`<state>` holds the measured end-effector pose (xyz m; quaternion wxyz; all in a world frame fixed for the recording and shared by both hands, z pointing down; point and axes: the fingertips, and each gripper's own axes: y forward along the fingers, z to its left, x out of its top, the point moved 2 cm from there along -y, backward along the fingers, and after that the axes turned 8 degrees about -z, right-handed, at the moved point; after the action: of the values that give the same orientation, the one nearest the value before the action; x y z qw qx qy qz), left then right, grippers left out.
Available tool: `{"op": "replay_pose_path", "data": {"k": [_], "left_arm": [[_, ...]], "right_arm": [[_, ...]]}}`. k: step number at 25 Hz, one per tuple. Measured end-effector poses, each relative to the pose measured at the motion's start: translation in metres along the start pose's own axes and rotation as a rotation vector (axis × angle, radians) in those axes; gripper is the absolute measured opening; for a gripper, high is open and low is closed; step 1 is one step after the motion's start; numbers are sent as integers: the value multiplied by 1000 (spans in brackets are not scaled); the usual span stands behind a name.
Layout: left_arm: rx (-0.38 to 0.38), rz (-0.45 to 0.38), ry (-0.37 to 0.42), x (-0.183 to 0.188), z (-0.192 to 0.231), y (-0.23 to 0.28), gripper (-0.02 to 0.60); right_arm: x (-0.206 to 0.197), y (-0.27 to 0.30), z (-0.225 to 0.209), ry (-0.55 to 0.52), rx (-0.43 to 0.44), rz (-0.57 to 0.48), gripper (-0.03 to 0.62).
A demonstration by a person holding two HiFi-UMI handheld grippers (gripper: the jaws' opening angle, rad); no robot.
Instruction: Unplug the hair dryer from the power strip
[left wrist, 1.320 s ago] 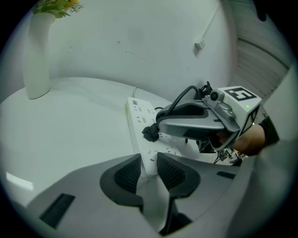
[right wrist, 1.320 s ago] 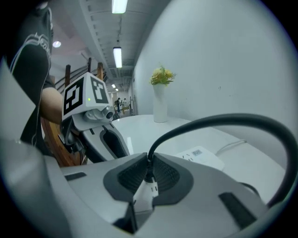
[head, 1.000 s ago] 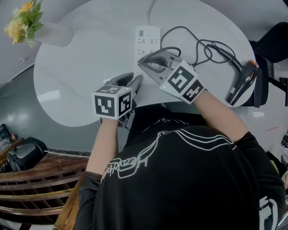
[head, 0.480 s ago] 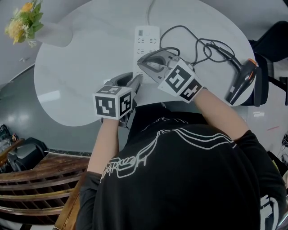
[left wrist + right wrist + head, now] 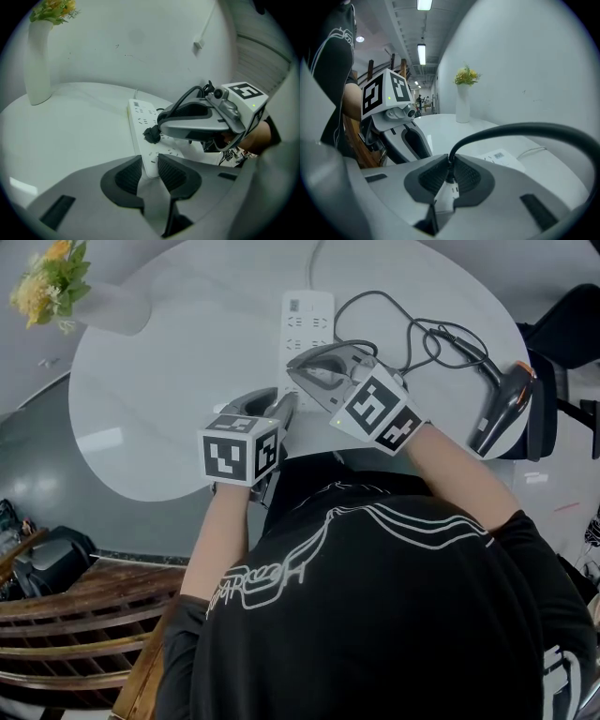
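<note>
On the white round table [image 5: 159, 381], the head view shows the power strip [image 5: 307, 320] lying lengthwise and the hair dryer [image 5: 497, 413] at the right edge, its black cord [image 5: 412, 329] looping over to the strip. In the left gripper view, the left gripper [image 5: 149, 165] is clenched on the strip's near end, with the black plug [image 5: 151, 135] seated in a socket beyond. In the right gripper view, the right gripper [image 5: 450, 174] pinches that plug where the cord leaves it.

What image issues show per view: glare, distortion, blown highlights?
Head view: even light, with one soft glare patch on the table. Left gripper view: heavy fisheye, black corners, the near gripper body soft. Right gripper view: ceiling lamp blown out, and the picture's edges are smeared.
</note>
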<state>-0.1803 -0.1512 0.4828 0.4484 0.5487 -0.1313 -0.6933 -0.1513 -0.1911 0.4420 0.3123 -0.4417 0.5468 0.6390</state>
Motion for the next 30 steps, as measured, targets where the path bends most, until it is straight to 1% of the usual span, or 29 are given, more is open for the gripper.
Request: {"op": "replay_pose_path", "data": {"k": [3,5,10,13,15,19,22,24,27,28,30], "left_arm": [[-1,6,3,0,0,0,109],[-5,3,10,0,-1,0,109],[-9,3,12,0,-1,0,109],[-21,8,7,0,-1,1,109],[-20,12,5,0,-1,1,109],[-4,7,5,0,-2,2,109],[-7,4,-1,0,-2,2,109],[-5,8,1,0,-2,1,109],[-2,15,0,0,-2,2,109],[-3,16,0,0,-3,2,109],[-4,12,-2,0,-2,2,109]], "right_arm": [[1,0,2,-33,-4,10,25],[0,0,1,-28,0,17,25],[-3,0,-6,112,14,-4,25],[-4,0,-10,146,17,-20,25],[-3,-1,-8,124,20,-10,25],[0,-1,-1,7,21,17,25],[0,-1,0,-18,26,28,25],[-1,-1,-2,16,29,24,25],[-4,-3,-10,136,21,-6,25],[-4,-3,-12,157,17,-11,25],[-4,-3,-12,165,13,-9,25]]}}
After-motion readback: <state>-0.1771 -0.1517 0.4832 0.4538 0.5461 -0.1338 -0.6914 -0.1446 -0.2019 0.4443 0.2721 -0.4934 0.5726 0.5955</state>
